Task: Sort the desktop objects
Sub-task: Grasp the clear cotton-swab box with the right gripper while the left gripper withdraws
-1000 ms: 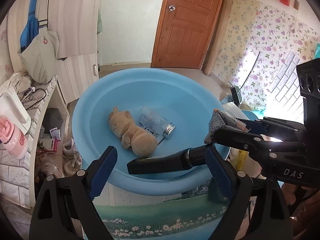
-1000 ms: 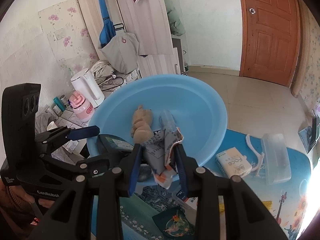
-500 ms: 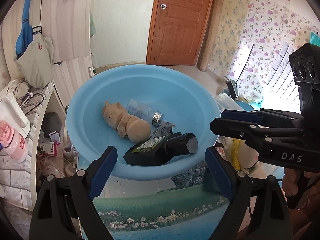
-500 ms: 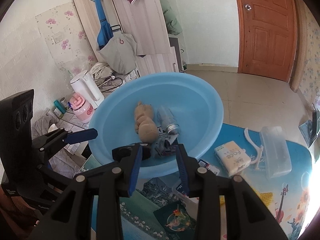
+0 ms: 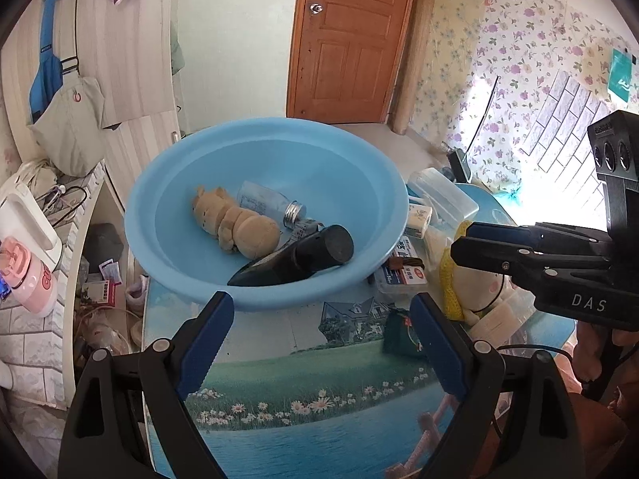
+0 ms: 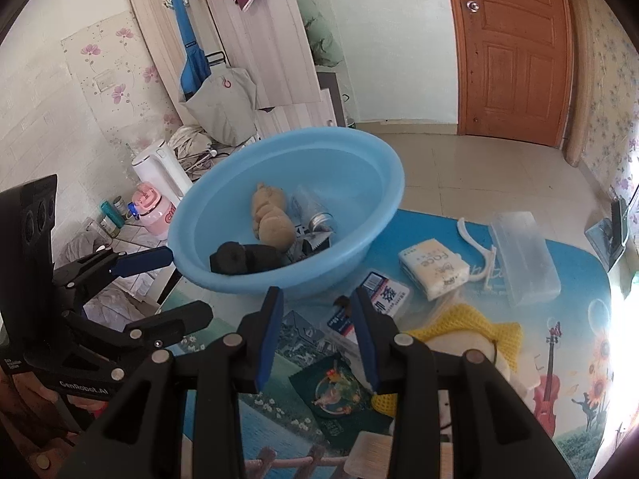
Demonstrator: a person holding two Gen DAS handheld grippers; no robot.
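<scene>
A light blue basin point(image 5: 263, 299) stands at the table's far left edge. In it lie a tan plush toy point(image 5: 235, 223), a clear bottle with a metal cap point(image 5: 267, 203), a black bottle point(image 5: 299, 259) and a crumpled packet point(image 5: 303, 229). My left gripper point(image 5: 321, 311) hovers before the basin's near rim, open wide and empty. My right gripper point(image 6: 315, 295) is open by a narrower gap, with nothing between its blue pads. It hangs over the table just in front of the basin point(image 6: 279, 283). The black bottle point(image 6: 247, 257) and packet point(image 6: 315, 243) rest against the near wall.
On the picture-printed tabletop to the right lie a tissue pack point(image 6: 433, 267), a clear plastic box point(image 6: 523, 251), a white hanger point(image 6: 475, 247), a label card point(image 6: 383, 291), a dark green booklet point(image 6: 339, 395) and a yellow-knit soft toy point(image 6: 471, 327). A shelf with a kettle point(image 6: 159, 167) is at left.
The right gripper let go of the crumpled packet, which now lies in the basin. The black bottle slid from the near rim into the basin. Both grippers drew back toward the table.
</scene>
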